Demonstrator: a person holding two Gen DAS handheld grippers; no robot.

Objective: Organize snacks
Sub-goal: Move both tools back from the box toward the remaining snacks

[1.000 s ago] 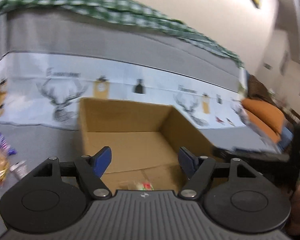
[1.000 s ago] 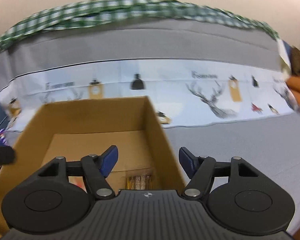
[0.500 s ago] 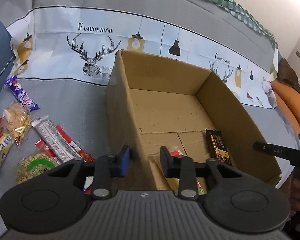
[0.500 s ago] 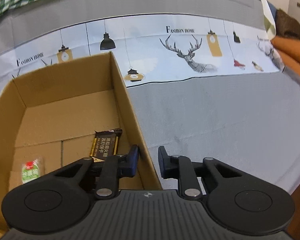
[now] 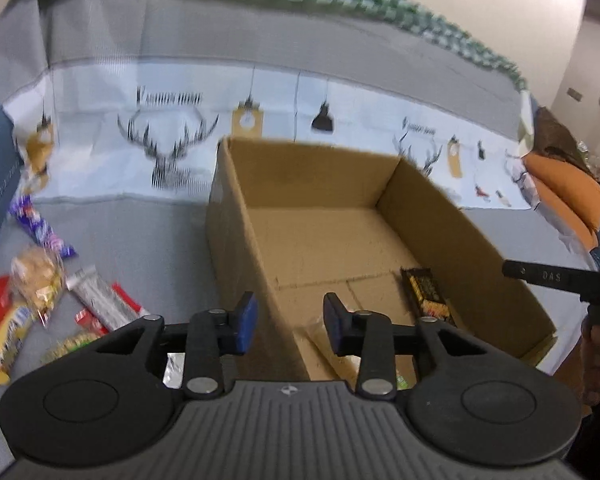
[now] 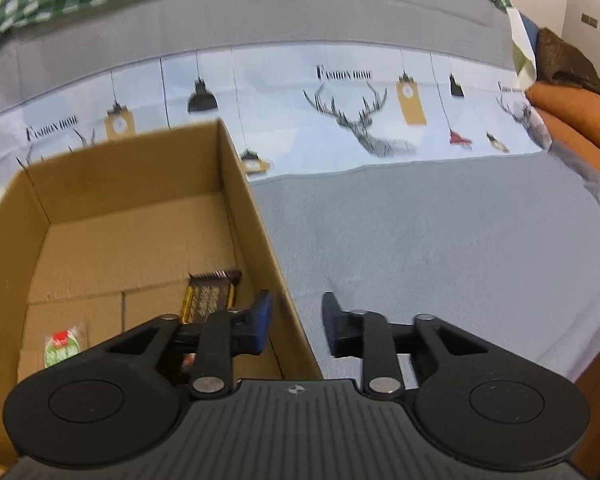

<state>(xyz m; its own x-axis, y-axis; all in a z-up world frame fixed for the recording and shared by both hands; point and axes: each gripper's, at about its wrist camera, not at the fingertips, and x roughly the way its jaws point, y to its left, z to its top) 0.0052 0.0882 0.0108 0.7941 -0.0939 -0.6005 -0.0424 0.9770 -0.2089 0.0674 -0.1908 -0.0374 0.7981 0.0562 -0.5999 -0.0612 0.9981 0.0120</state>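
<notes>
An open brown cardboard box (image 5: 328,236) stood on the grey bedcover (image 6: 440,240), in front of a pale printed cloth with deer heads and hanging lamps (image 6: 360,120). The left gripper (image 5: 288,322) straddled the box's left wall, one blue-padded finger (image 5: 247,320) outside and the other inside; its jaws were opening and the pads stood clear of the cardboard. The right gripper (image 6: 296,322) straddled the box's right wall the same way, jaws likewise opening, pinching nothing. Inside the box a dark rectangular snack bar with gold print (image 6: 210,296) lay on the floor against the right wall, and a small clear packet with a green and red label (image 6: 62,346) lay nearer the front. Loose wrapped snacks (image 5: 40,292) lay scattered on the bedcover left of the box, well apart from it.
</notes>
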